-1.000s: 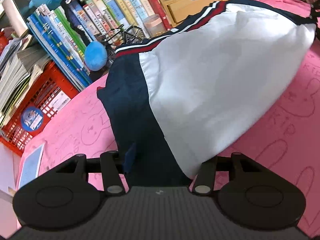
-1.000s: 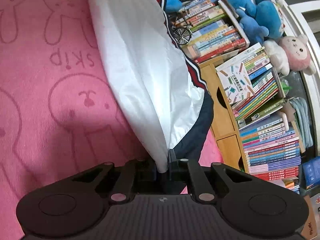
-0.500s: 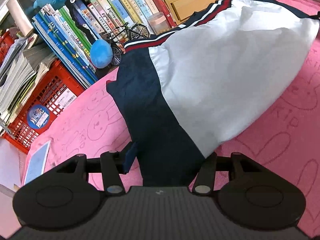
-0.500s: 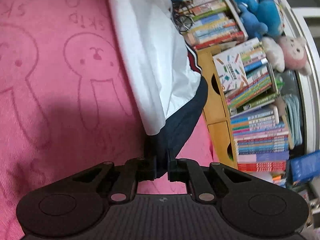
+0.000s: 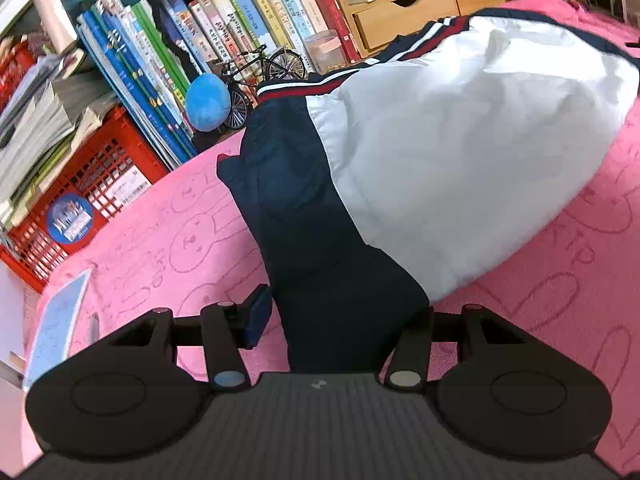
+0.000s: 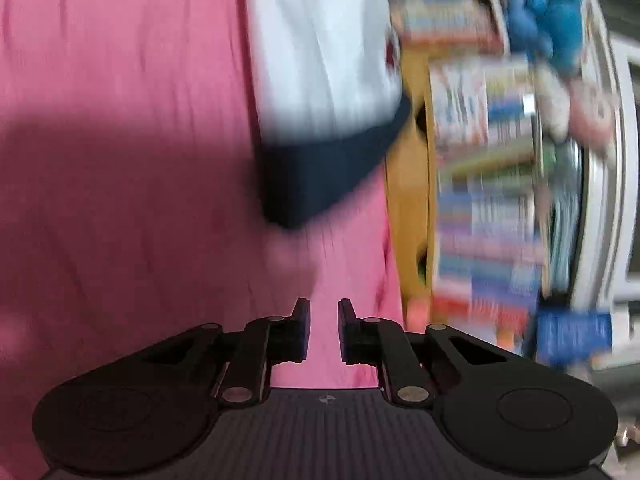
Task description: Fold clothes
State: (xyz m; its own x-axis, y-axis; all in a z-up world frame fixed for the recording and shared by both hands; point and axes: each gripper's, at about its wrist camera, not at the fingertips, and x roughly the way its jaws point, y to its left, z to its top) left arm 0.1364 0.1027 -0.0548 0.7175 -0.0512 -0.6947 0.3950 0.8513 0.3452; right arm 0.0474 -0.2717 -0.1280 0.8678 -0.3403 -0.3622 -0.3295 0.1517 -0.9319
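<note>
Left tool point(image 5: 340, 320) is sitting with its jaws apart, the navy end of the garment point(image 5: 440, 152) lying between them; the left pad point(image 5: 258, 316) is standing clear of the cloth with pink showing in the gap, the right side is hidden by fabric, so cannot tell if it is gripping. The white part of the garment is spreading ahead and to the right of this tool over the pink cloth point(image 5: 160, 240) covering the desk. Right tool point(image 6: 323, 330) is opening, nothing between its jaws, only pink cloth point(image 6: 120, 160) showing through; the garment point(image 6: 320, 80) is lying ahead of it, apart from the pads, navy hem nearest. Books point(image 5: 168, 60) and a red crate point(image 5: 92, 184) are standing beyond, left of the left tool; right view is blurring
</note>
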